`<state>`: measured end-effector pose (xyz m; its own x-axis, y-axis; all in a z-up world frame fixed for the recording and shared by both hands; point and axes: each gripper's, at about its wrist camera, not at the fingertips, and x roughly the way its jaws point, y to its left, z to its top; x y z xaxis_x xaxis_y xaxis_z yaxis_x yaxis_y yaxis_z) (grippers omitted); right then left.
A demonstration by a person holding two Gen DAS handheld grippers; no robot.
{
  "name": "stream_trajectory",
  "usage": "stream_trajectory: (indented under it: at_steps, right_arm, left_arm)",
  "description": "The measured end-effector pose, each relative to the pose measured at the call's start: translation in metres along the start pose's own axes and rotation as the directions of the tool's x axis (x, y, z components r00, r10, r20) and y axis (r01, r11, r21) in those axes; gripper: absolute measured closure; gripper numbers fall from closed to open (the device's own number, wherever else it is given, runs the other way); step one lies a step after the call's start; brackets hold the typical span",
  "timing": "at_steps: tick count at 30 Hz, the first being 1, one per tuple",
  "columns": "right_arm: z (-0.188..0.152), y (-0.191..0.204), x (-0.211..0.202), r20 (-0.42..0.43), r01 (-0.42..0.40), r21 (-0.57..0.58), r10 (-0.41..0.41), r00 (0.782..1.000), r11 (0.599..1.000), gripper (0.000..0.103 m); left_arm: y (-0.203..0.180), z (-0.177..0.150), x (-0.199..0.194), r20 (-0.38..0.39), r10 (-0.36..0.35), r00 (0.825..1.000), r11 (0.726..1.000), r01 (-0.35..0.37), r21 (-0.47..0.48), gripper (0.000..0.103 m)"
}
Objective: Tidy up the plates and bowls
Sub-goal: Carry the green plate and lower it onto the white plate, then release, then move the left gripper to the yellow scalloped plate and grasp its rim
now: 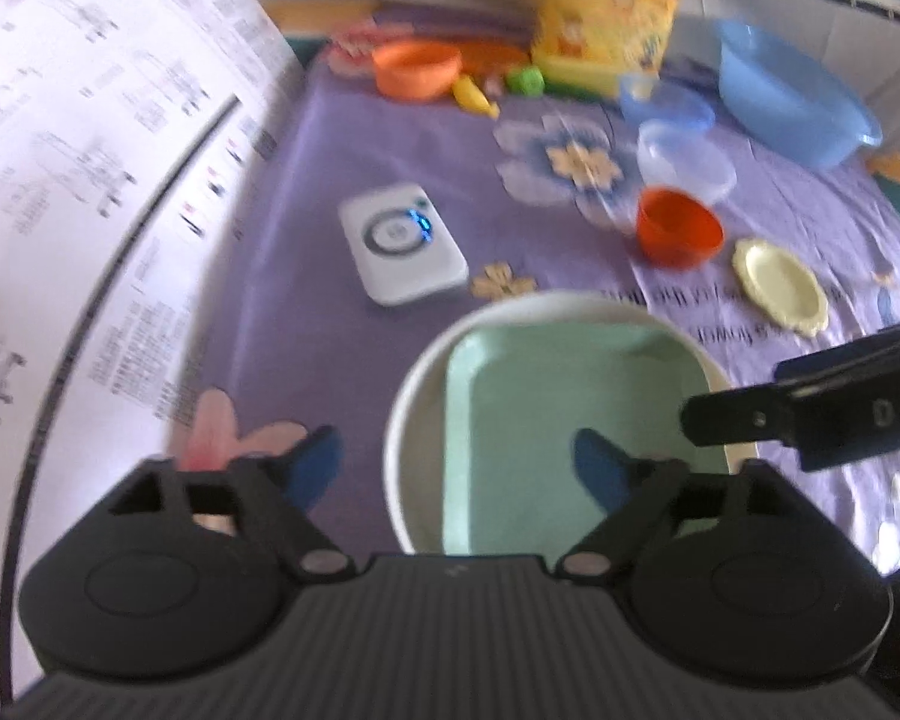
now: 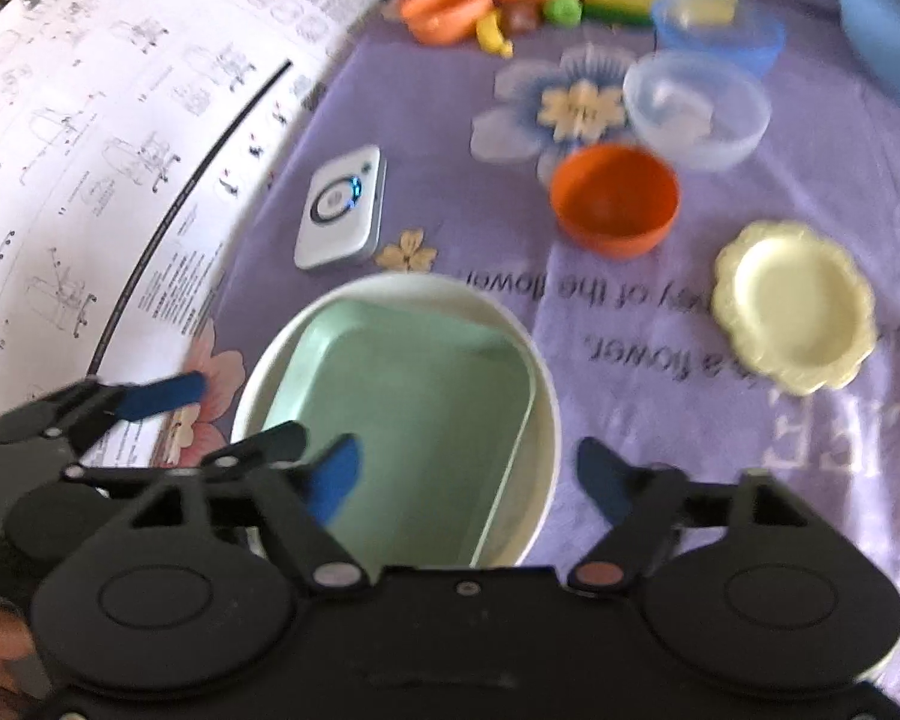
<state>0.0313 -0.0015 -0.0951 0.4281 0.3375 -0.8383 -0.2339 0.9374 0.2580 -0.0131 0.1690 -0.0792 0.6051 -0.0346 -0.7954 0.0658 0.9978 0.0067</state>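
The purple cloth looks like thin, slightly glossy fabric, creased, with printed flowers and lettering. On it, the white round bowl has a smooth matt wall, and the pale green tray inside it looks like smooth matt plastic. Beyond the bowl, the orange bowl is opaque plastic, the clear bowl is cloudy translucent plastic, and the yellow scalloped plate has a soft sheen. Left of the bowl lies a sheet of printed matt paper.
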Motion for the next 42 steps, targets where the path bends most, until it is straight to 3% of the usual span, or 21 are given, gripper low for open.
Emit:
stream_trajectory:
  at_steps: [3,9,25,33,42]
  right_arm:
    - [-0.004,-0.001,-0.011,0.034,0.014,-0.010,-0.014,0.999,1.000,0.011]
    - [-0.016,-0.005,-0.027,0.071,0.033,-0.032,-0.031,0.997,0.999,0.004]
    - [-0.030,-0.012,-0.053,0.135,0.044,-0.036,-0.039,0.990,0.998,0.000]
    - [-0.034,-0.043,-0.062,0.164,0.078,0.034,-0.082,0.983,0.996,0.000]
    - [-0.040,-0.107,-0.073,0.186,0.136,0.147,-0.162,0.969,0.980,0.000]
  left_arm:
    - [0.005,0.001,-0.008,0.030,0.006,1.000,1.000,-0.005,-0.030,0.003]
    - [0.008,0.003,-0.014,0.046,0.020,0.999,0.998,-0.018,-0.062,0.000]
    - [-0.007,0.008,-0.025,0.046,0.034,0.998,0.998,-0.031,-0.061,0.000]
    - [-0.025,0.018,-0.019,0.049,0.023,0.999,0.998,-0.020,-0.054,0.000]
    - [-0.076,0.039,-0.006,0.060,-0.030,0.998,1.000,0.030,0.000,0.000]
